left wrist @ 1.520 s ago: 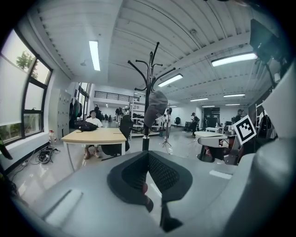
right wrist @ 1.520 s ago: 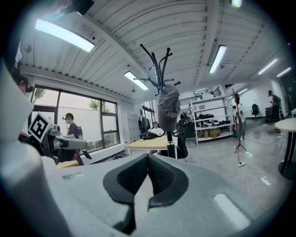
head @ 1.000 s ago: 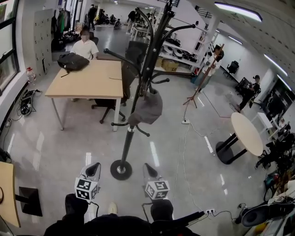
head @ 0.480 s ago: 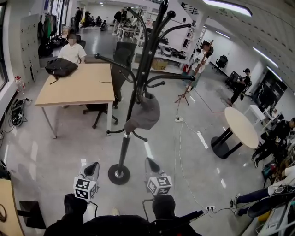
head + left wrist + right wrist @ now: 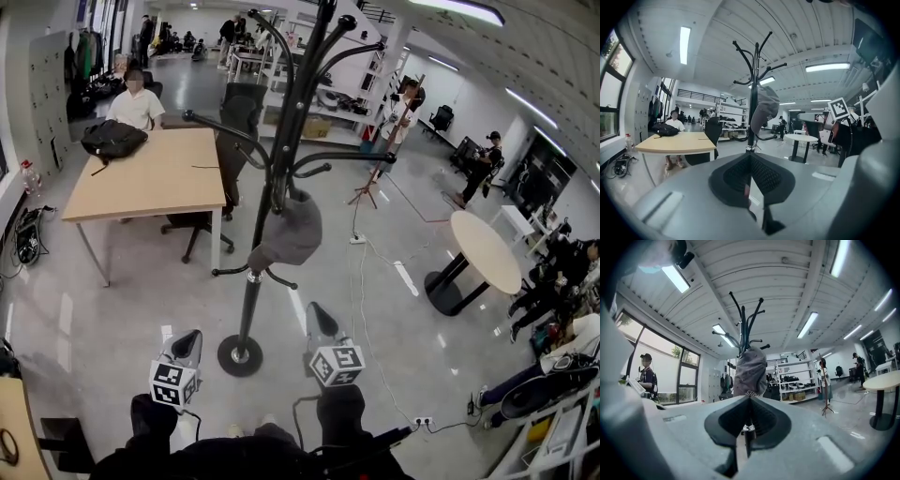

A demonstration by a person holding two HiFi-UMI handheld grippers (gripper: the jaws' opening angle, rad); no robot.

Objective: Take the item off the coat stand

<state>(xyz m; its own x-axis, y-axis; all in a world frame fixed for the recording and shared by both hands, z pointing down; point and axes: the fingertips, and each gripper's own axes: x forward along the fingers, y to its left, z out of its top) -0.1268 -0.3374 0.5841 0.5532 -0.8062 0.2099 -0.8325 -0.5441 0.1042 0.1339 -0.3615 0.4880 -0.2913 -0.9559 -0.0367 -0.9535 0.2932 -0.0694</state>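
Note:
A black coat stand (image 5: 281, 178) rises in front of me from a round base (image 5: 239, 356). A grey cap (image 5: 289, 230) hangs from one of its lower hooks. The left gripper view shows this cap (image 5: 765, 108) up and right of centre; in the right gripper view the cap (image 5: 750, 371) hangs straight ahead on the stand (image 5: 746, 319). My left gripper (image 5: 190, 337) is low, left of the base, with its jaws together and empty (image 5: 750, 157). My right gripper (image 5: 318, 315) is right of the base, below the cap, shut and empty (image 5: 750, 399). Neither touches the cap.
A wooden table (image 5: 150, 183) with a black backpack (image 5: 112, 139) and a seated person (image 5: 134, 101) stands at the back left, an office chair (image 5: 234, 117) beside it. A round white table (image 5: 483, 248) is to the right. Cables (image 5: 361, 281) and a power strip (image 5: 422, 424) lie on the floor.
My right gripper has moved forward and a little right, toward the stand. The left gripper has barely moved. The head view has shifted, so the room sits further left.

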